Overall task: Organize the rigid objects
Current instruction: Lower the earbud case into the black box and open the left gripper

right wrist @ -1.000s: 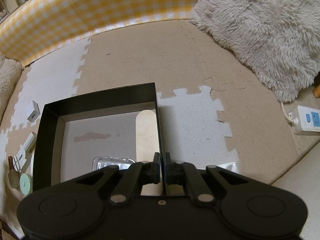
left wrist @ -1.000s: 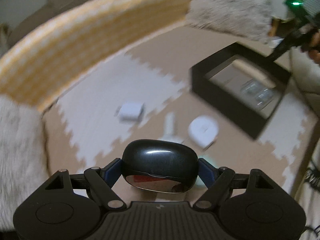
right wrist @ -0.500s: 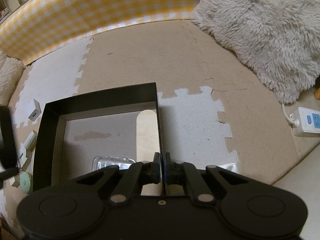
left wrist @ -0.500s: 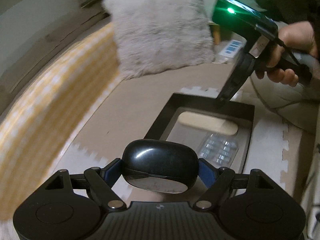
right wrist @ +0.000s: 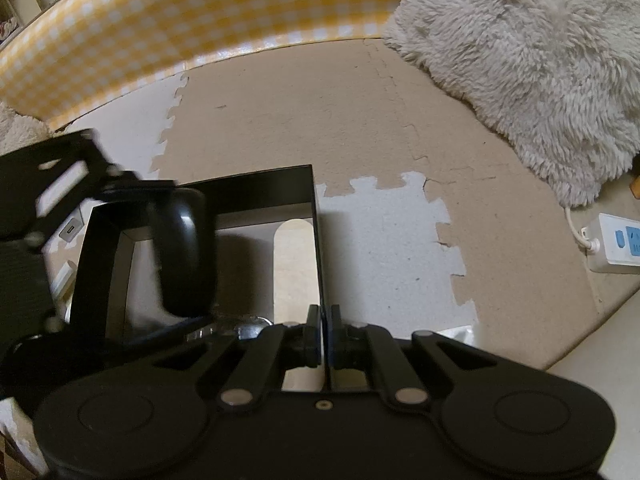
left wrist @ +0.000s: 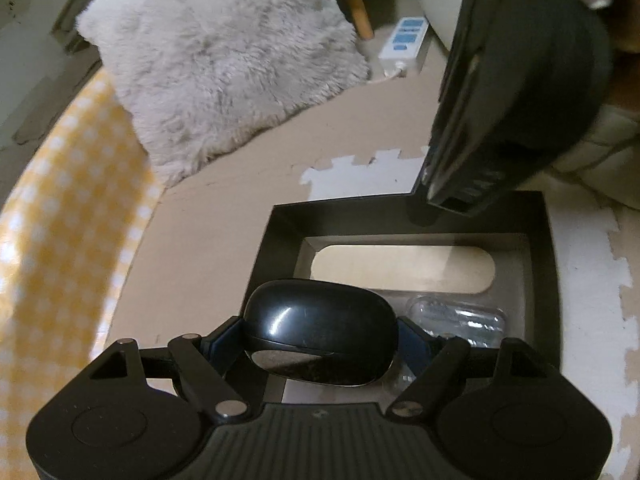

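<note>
Your left claw (left wrist: pixel 320 334) grips the glossy black oval case (left wrist: pixel 320 330) over the black open-topped box (left wrist: pixel 544 248), evidently for depositing. Your right claw (right wrist: pixel 324 334) is pinched on the box's wall, apparently steadying it.

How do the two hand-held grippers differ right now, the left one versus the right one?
The left hand-held gripper stands wide, clamping a glossy black case; the right hand-held gripper is shut on the thin wall of the black box. The left carries its load above the box; the right pinches the box's edge. Both are black and point downward.
</note>
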Demonstrator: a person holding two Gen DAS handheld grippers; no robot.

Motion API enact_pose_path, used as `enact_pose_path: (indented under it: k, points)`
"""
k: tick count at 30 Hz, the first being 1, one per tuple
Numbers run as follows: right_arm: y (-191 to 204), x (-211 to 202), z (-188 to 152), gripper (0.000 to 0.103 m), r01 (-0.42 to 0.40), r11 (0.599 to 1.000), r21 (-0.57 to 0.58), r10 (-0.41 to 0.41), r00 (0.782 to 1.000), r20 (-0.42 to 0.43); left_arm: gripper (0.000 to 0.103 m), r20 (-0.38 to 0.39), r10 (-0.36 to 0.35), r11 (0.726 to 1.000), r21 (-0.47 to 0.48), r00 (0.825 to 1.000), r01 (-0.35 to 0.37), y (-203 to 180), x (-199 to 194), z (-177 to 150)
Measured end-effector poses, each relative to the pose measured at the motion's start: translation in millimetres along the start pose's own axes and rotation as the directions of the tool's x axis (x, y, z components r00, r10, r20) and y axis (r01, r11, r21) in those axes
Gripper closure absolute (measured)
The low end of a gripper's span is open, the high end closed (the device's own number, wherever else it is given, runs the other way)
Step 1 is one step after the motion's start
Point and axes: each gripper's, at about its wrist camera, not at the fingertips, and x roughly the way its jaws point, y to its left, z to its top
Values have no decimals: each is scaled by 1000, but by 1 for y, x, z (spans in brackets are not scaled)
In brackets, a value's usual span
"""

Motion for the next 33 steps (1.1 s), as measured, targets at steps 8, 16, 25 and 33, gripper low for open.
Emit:
enact_pose_path:
  k: [8,16,25,33]
  points:
    - [0,1,0,99,-7,1000,5,7,1000,4,17,18,-47,993,-112,999,49,8,17,6]
    - [0,1,0,99,-9,1000,8,9,1000,2,15,6,-99,953,-287,995,97,22,3,-11]
    - [-1,1,0,99,-7,1000,7,7,1000,2,15,-74,-140,939,-325,987,109,18,-11,-31]
    - [-1,1,-1,99,-4,1000,4,4,1000,0,15,-238,-113,965,-258,965,50,10,0,-37]
